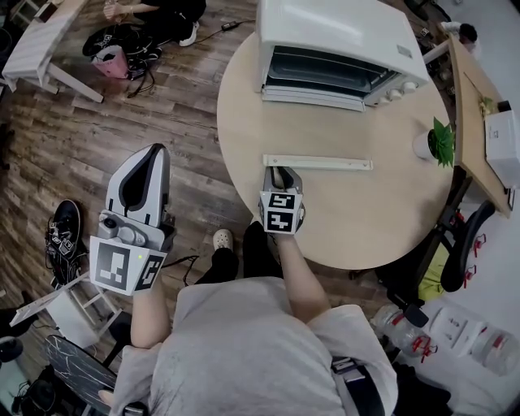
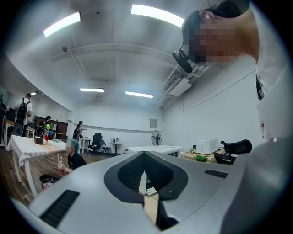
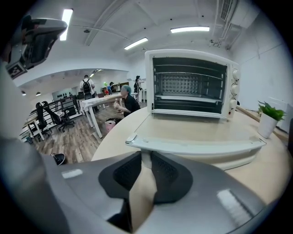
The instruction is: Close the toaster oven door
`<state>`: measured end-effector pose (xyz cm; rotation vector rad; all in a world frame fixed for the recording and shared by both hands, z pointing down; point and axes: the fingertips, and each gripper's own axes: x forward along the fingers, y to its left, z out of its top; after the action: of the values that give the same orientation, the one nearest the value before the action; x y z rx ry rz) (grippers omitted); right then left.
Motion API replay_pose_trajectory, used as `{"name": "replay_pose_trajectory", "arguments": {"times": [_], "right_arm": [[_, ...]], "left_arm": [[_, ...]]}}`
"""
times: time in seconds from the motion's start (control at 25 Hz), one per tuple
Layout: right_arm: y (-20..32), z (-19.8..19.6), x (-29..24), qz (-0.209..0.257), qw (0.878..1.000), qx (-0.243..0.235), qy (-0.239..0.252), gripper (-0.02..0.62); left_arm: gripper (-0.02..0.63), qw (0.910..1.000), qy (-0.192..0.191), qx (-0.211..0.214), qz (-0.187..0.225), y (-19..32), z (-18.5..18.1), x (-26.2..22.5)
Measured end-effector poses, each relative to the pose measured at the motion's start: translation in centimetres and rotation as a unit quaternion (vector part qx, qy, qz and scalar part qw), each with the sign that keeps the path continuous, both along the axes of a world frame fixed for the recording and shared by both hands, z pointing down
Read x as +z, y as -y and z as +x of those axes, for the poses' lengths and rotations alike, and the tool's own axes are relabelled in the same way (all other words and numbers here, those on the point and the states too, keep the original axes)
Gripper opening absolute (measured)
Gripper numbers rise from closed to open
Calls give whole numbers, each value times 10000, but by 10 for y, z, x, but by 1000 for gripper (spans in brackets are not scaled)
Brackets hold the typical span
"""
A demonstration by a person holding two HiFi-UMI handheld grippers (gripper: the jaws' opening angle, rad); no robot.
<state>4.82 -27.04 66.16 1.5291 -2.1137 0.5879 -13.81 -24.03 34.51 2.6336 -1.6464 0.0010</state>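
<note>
The white toaster oven [image 1: 341, 41] [image 3: 190, 82] stands at the far side of the round wooden table [image 1: 244, 122]. Its glass door [image 3: 192, 130] lies folded down flat towards me, and the white handle bar [image 1: 317, 162] [image 3: 197, 148] runs along its near edge. My right gripper [image 1: 280, 171] [image 3: 146, 157] sits at the bar's left end, tilted down, its jaws closed on a white stub of the handle. My left gripper [image 1: 154, 150] [image 2: 144, 155] hangs to the left of the table over the wooden floor, shut and holding nothing.
A small potted plant [image 1: 439, 142] [image 3: 268, 116] stands on the table's right side. A wooden desk [image 1: 475, 122] and an office chair [image 1: 463, 244] are at the right. Shoes [image 1: 65, 231] lie on the floor at left. A person [image 1: 154, 16] sits on the floor beyond.
</note>
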Motion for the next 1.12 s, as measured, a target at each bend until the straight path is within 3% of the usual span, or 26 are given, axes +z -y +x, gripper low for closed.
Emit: {"name": "replay_pose_trajectory", "arguments": {"times": [1.12], "right_arm": [[31,-4,-121,776,9965,-122,-302,80]], "left_arm": [[8,9979,-338,347,439,12,11,-31]]}}
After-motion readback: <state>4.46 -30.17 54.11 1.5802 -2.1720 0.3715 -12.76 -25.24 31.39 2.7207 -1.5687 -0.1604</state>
